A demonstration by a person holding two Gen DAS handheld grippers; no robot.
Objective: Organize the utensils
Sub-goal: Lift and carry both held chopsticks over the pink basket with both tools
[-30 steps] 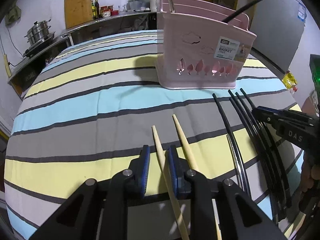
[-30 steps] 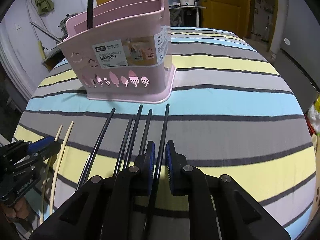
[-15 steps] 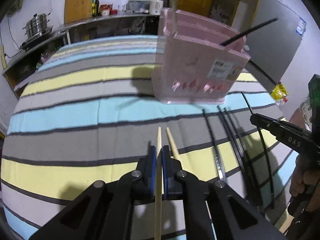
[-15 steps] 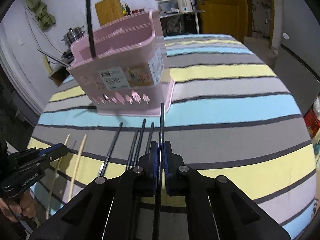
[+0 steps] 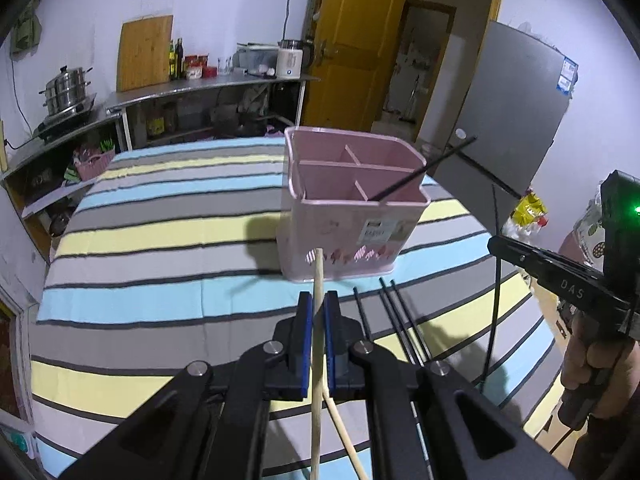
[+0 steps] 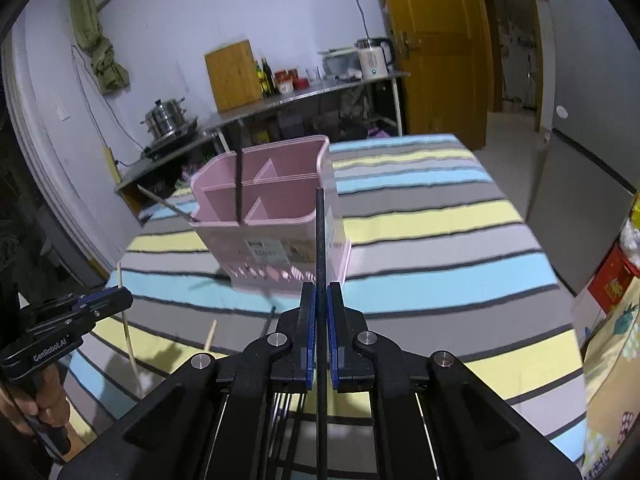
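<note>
A wooden chopstick point(image 5: 318, 280) is clamped in the left gripper point(image 5: 315, 312), a black chopstick point(image 6: 320, 240) in the right gripper point(image 6: 319, 300); ahead, mid-table, a pink basket point(image 5: 352, 216) is seen, black chopsticks point(image 5: 396, 320) lying before it.

Beyond my striped tabletop point(image 5: 160, 240), a steel counter point(image 5: 208, 87) runs along the pale wall. On it lean a wooden board point(image 5: 146, 53) and a kettle point(image 5: 289, 58); right of it stands a yellow door point(image 5: 352, 40).

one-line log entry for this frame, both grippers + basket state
left gripper: shut on wooden chopstick, lifted | right gripper: shut on black chopstick, lifted | pink basket: upright on striped cloth
</note>
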